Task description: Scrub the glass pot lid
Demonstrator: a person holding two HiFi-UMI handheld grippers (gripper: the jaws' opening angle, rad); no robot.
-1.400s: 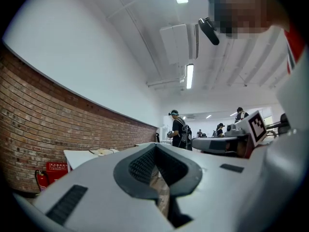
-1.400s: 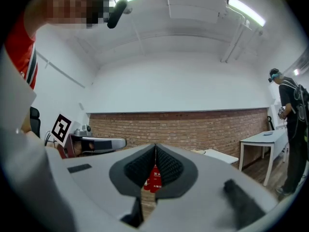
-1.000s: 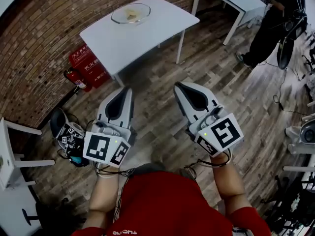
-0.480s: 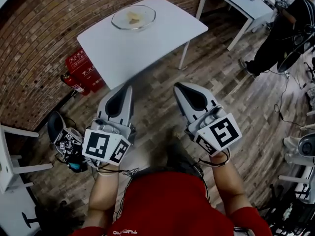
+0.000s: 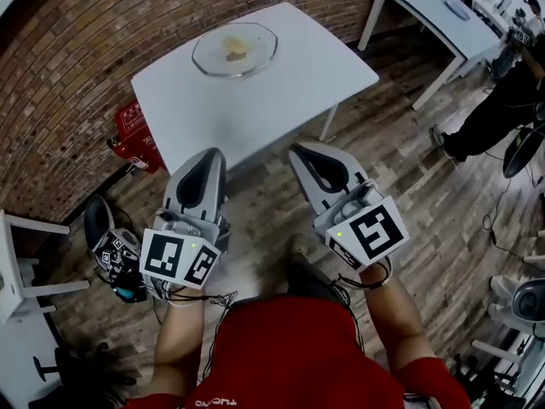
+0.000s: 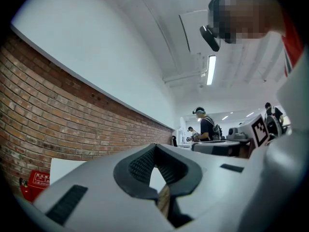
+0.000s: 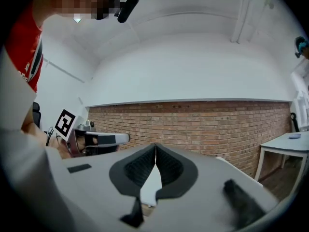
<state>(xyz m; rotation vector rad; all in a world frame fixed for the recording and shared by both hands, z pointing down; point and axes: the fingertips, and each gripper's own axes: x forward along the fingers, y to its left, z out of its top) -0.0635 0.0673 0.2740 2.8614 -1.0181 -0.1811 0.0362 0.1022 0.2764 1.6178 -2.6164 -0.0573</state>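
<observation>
Nearest me, my left tool (image 5: pixel 209 155) and right tool (image 5: pixel 300 150) are side by side over the wooden floor (image 5: pixel 272 207). Both point level, each with its jaws closed together on nothing. Just beyond their tips stands the white desk (image 5: pixel 285 75). Toward its far side lies the glass pot lid (image 5: pixel 215 56), flat, with a small yellowish thing (image 5: pixel 234 51) at its middle. I cannot tell whether that is a sponge, or whether it sits on or under the glass. I judge that scrubbing is not yet begun and this is the approach. Next I need to reach over the desk, open one tool to steady the lid's rim, and open the other to take up a scrubber.
</observation>
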